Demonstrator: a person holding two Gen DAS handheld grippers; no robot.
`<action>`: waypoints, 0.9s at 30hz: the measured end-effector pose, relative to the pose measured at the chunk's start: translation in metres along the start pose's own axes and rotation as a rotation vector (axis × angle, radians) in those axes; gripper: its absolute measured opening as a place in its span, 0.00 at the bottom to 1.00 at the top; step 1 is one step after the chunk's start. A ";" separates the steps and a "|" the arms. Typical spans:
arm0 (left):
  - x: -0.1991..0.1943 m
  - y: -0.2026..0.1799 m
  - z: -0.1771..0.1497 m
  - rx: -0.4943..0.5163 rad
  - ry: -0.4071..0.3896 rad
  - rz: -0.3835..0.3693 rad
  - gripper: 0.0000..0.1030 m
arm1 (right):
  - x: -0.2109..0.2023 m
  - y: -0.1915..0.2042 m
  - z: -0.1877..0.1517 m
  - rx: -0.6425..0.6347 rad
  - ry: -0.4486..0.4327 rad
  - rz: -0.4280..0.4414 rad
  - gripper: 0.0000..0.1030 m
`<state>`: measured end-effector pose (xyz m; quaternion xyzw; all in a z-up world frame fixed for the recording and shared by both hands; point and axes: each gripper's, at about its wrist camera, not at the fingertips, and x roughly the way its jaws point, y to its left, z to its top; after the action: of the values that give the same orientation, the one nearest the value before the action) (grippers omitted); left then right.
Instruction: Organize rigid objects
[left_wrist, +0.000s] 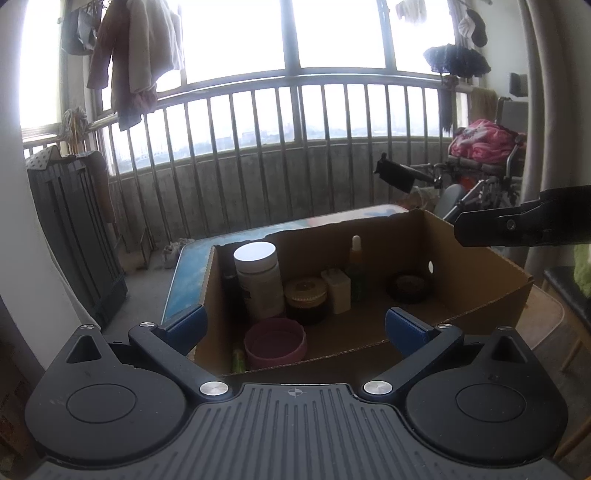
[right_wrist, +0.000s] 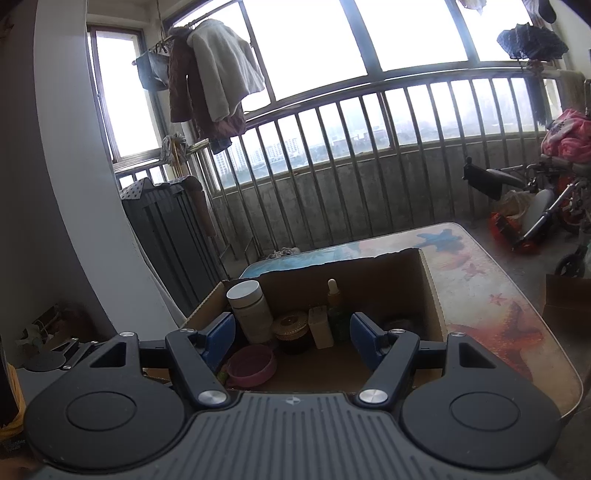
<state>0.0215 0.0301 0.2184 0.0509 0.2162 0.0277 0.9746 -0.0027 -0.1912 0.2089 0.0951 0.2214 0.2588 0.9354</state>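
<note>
A cardboard box (left_wrist: 480, 291) stands on a low table with a colourful printed top (right_wrist: 480, 295). Inside it are a white-lidded jar (left_wrist: 258, 280), a brown round tin (left_wrist: 306, 297), a small white block (left_wrist: 337, 290), a dropper bottle (left_wrist: 356, 267), a black ring-shaped thing (left_wrist: 408, 287), a pink lid (left_wrist: 275, 343) and a small green item (left_wrist: 238, 360). My left gripper (left_wrist: 295, 326) hovers open over the box's near edge, holding nothing. My right gripper (right_wrist: 291, 338) is open too, above the same box (right_wrist: 430, 295), with the jar (right_wrist: 249, 310) and pink lid (right_wrist: 251, 363) ahead of it.
A metal balcony railing (left_wrist: 295, 147) runs behind the table. A dark folded rack (left_wrist: 74, 236) leans at the left wall. At the right stands a wheelchair (left_wrist: 487, 173) with a pink bundle. Clothes hang overhead (right_wrist: 214, 74). Part of the other gripper (left_wrist: 524, 221) juts in from the right.
</note>
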 end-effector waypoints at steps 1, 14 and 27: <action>-0.001 0.000 0.000 0.003 -0.005 0.001 1.00 | 0.000 0.000 0.000 -0.001 0.001 0.001 0.70; -0.001 -0.004 0.000 0.016 -0.007 -0.013 1.00 | -0.001 -0.001 -0.001 0.002 0.000 0.001 0.71; 0.000 -0.009 -0.001 0.014 -0.003 -0.036 1.00 | -0.010 0.008 0.002 -0.055 -0.025 -0.056 0.75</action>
<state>0.0214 0.0215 0.2164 0.0536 0.2159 0.0089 0.9749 -0.0131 -0.1897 0.2164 0.0662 0.2049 0.2373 0.9473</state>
